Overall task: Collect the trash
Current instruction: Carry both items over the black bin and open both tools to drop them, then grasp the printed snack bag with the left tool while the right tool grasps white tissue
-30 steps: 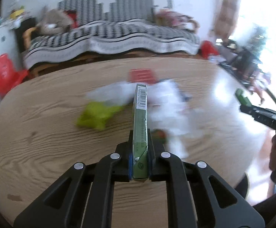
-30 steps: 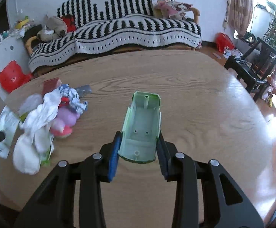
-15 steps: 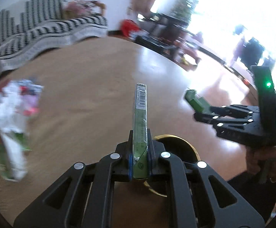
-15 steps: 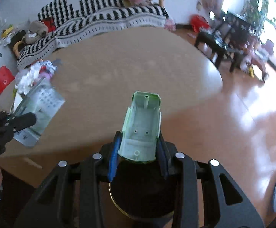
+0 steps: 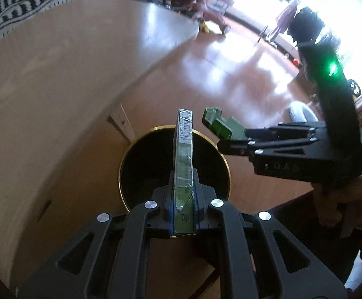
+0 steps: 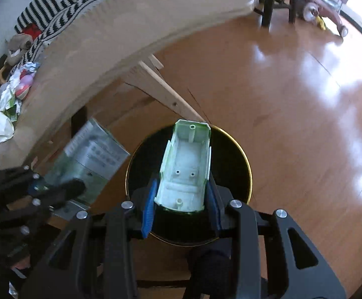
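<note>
Green carton: we see a flat green carton point(image 5: 183, 164) edge-on, barcode at its far end, pinched between the blue pads of the left gripper point(image 5: 183, 210).
Left gripper fingers: narrow, clamped on the carton's near end; in the right wrist view the carton's broad printed face point(image 6: 94, 159) shows at lower left.
Pale green shell: we note a hollow plastic shell point(image 6: 187, 172), open side toward the camera, held by the right gripper point(image 6: 182, 205).
Right gripper fingers: part-way apart, blue pads pressed on the shell's two sides.
Bin: a black round bin point(image 6: 233, 154) with a gold rim stands on the wooden floor point(image 6: 293, 104), just beside the table's edge.
Position: both items hang over the bin's mouth, the shell to the right of the carton.
Table: the wooden table point(image 5: 56, 74) curves off to the left; more trash point(image 6: 11, 94) lies on its far left part.
Hand: a hand point(image 5: 355, 199) grips the right gripper's handle.
</note>
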